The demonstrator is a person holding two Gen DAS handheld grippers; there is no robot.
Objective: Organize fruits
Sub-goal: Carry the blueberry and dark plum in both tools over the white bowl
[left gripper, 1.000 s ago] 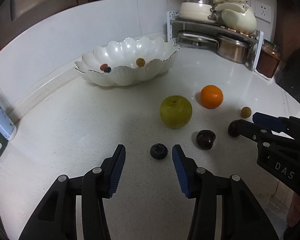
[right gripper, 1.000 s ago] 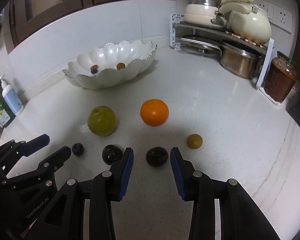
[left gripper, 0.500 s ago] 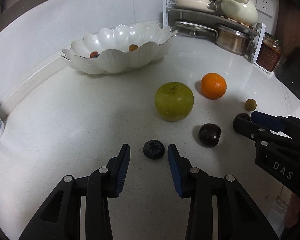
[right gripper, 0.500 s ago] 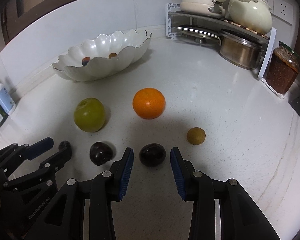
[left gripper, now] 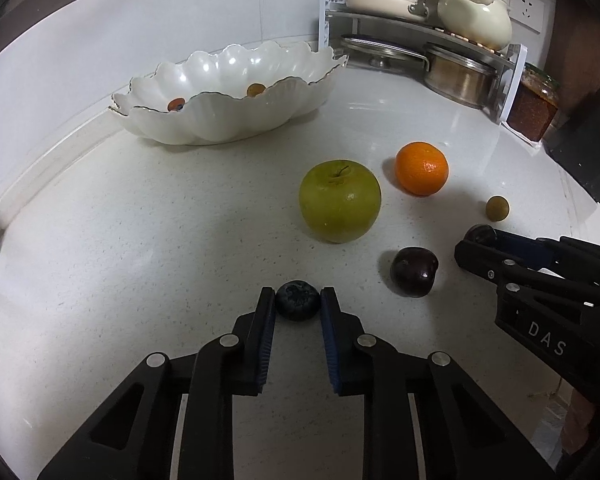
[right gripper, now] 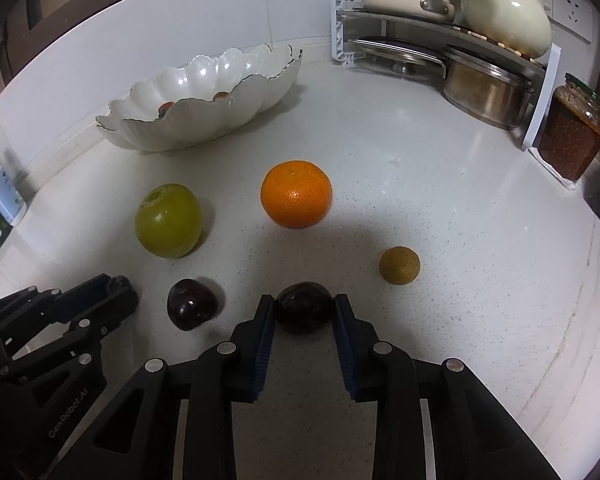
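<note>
A blueberry (left gripper: 298, 303) lies on the white counter between the blue pads of my left gripper (left gripper: 298, 300); its jaws are closing and both pads touch the berry. My right gripper (right gripper: 304, 309) is closing too, pads against a dark plum (right gripper: 304, 315) on the counter. A second dark plum (left gripper: 414, 272) lies between the two grippers. Behind them sit a green apple (left gripper: 340, 200), an orange (left gripper: 421, 168) and a small brownish fruit (right gripper: 399, 265). The white scalloped bowl (left gripper: 220, 124) at the back left holds a few small fruits.
A metal rack (right gripper: 440, 24) with pots and a cream kettle fills the back right corner, with a glass jar (right gripper: 572, 132) beside it. A bottle (right gripper: 2, 196) stands at the far left by the wall. A dark block (left gripper: 592, 148) sits at the right edge.
Both grippers sank toward the counter and narrowed. The left pads came in onto the blueberry, the right pads onto the dark plum.
</note>
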